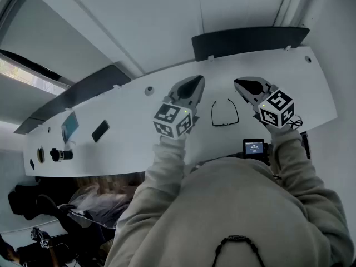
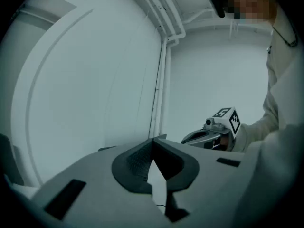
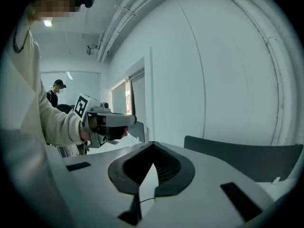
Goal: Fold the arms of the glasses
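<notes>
Item: glasses (image 1: pixel 225 124), arms unfolded, flat on the white table (image 1: pixel 128 115) between my two grippers, touching neither. Left gripper (image 1: pixel 196 82): jaws together, empty. Right gripper (image 1: pixel 240 84): same.

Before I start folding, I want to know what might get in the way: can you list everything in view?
glasses: one, black, on the table between the grippers, arms look open
table: one, white, long
flat card: one, teal, table's left part
flat slab: one, black, just right of the card
cylinder-shaped device: one, black, near the left end
small device: one, black with a lit screen, near edge, under the right gripper
panels: two, dark, beyond the far edge
bystander: one, far background
left gripper: grey, shut, empty, left of the glasses
right gripper: grey, shut, empty, right of the glasses
</notes>
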`<state>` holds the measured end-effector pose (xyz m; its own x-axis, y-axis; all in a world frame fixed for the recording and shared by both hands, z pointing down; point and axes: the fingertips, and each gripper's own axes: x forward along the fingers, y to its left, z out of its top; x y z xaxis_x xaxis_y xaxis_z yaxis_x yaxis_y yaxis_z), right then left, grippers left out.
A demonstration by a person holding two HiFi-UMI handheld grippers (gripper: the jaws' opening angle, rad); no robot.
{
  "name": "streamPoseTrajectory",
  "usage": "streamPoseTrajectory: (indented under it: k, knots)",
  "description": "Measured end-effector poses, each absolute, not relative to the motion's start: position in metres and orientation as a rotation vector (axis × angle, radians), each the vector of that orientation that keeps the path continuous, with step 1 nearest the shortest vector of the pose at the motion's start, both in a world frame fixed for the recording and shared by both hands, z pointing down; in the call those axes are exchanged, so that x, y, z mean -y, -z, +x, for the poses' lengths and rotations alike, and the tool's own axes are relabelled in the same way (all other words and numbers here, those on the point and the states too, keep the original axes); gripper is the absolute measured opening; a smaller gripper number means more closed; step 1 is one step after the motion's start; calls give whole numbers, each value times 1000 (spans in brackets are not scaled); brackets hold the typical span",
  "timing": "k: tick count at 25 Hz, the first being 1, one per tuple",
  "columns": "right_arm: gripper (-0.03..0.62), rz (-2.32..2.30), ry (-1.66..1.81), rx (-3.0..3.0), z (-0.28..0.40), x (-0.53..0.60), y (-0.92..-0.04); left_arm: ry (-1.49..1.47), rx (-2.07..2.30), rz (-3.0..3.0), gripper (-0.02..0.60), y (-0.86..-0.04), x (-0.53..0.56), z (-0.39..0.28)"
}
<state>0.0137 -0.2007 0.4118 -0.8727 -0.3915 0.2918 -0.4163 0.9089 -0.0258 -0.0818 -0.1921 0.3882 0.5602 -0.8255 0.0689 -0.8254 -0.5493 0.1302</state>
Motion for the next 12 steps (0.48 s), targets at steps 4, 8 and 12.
streamPoseTrajectory:
  k: [4, 8, 12]
  knots:
    - [18, 600, -125, 2787, 13, 202, -411, -3, 1395, 2645, 3, -389, 193, -82]
    - [18, 582, -138, 2792, 13, 201, -413, -3, 1388, 2646, 4, -389, 193, -79]
    - [18, 564, -154, 2804, 15, 200, -414, -3, 1377, 2646, 3, -391, 193, -75]
